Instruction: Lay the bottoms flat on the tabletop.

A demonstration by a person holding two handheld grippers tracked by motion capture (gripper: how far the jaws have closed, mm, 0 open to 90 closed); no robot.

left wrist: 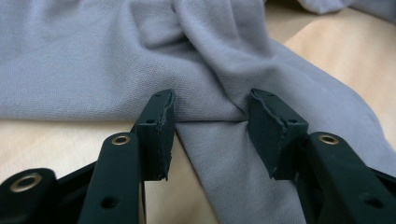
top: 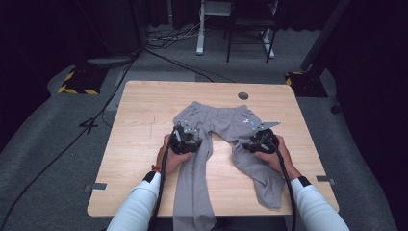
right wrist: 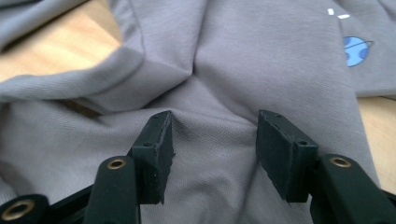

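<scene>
The grey trousers (top: 226, 139) are lying flat on the wooden table (top: 144, 144), with the waistband toward the far edge and the two legs running toward the person. The left leg is hanging over the near edge, while the right leg is lying crumpled and bent on the tabletop. A small blue print (right wrist: 356, 50) is sitting near the waistband on the right side.

The left gripper (top: 185, 139) is resting at the top of the left leg, close to the crotch. Its jaws are standing about half apart, one on each side of a raised fold of cloth, but the pads are not pressing it. The right gripper (top: 262, 140) is resting on the upper right leg, below the print. Its jaws are also standing half wide over smooth fabric, and nothing is pinched between them.

The trousers are looking like soft, light knit cloth, which I judge will sag and drape when lifted and will not slip easily from rubber pads. A good place to take hold is probably a raised fold or a seam, because flat cloth is giving the jaws little to bite.

The high view is showing the whole garment and both hands (top: 168, 156) together. The left gripper view (left wrist: 212, 135) is showing the fold between the jaws, and the right gripper view (right wrist: 215, 156) is showing the print and the weave.
</scene>
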